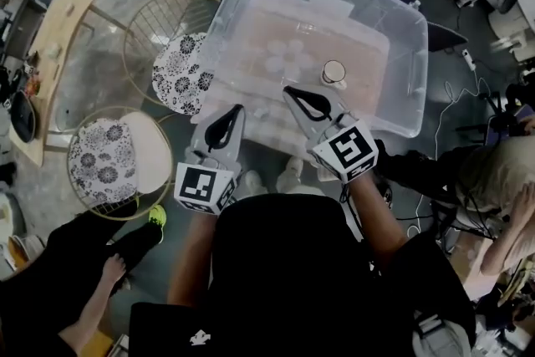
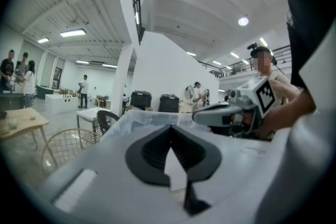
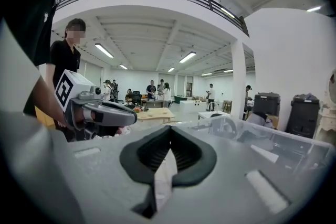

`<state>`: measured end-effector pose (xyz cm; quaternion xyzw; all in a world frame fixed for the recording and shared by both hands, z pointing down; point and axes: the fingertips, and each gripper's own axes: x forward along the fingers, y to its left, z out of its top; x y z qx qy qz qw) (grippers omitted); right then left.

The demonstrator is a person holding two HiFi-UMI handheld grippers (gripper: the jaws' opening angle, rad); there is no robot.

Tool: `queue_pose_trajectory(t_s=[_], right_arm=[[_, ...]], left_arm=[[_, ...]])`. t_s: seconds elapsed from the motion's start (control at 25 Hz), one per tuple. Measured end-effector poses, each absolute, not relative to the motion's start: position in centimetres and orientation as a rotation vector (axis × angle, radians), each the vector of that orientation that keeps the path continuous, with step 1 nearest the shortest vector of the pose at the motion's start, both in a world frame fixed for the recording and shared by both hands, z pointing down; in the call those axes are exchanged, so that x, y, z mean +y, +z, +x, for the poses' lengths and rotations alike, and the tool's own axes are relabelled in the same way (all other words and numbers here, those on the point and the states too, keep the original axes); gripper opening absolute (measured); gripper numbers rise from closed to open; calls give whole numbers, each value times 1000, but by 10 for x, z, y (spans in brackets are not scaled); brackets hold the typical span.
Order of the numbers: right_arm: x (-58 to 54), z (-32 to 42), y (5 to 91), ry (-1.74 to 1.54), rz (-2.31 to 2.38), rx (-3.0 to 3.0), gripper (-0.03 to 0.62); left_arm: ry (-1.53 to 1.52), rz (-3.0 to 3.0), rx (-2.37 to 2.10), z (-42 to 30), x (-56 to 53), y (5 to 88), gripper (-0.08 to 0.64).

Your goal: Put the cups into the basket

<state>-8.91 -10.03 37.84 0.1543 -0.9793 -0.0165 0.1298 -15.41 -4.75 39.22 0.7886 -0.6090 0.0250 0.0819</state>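
Note:
A big clear plastic bin (image 1: pixel 401 12) serves as the basket in the head view. Several pale translucent cups (image 1: pixel 280 54) lie on its floor. A cup with a dark rim (image 1: pixel 333 73) stands upright to their right. My left gripper (image 1: pixel 238 109) hovers at the bin's near wall, jaws shut on nothing. My right gripper (image 1: pixel 288 89) reaches over the near rim, just short of the dark-rimmed cup, also shut with nothing in it. The left gripper view shows closed jaws (image 2: pixel 170 127) and the right gripper (image 2: pixel 220 113) beside them. The right gripper view shows closed jaws (image 3: pixel 170 128) and the bin's rim (image 3: pixel 247 131).
Two round wire stools with floral cushions (image 1: pixel 180 67) (image 1: pixel 104 159) stand left of the bin. A wooden table (image 1: pixel 50 54) is further left. A person crouches at lower left (image 1: pixel 109 267) and another sits at the right (image 1: pixel 501 180). Cables (image 1: pixel 443 104) trail on the floor.

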Motion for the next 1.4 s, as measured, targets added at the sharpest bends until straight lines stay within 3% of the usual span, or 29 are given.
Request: queue_pose_trajectory(t_s=[0.8, 0.92, 1.16, 1.4], right_arm=[[-47, -149, 581, -161, 32, -2343, 8], [-46, -149, 610, -180, -15, -2246, 66], [-44, -147, 662, -228, -66, -2086, 120], [-40, -149, 701, -403, -162, -1920, 127]], left_arm=[[-44, 2210, -1947, -208, 6, 392, 8], [-52, 2191, -1963, -214, 10, 388, 8], [-42, 2146, -2003, -219, 19, 389, 8], [1, 2112, -2028, -225, 30, 396, 8]])
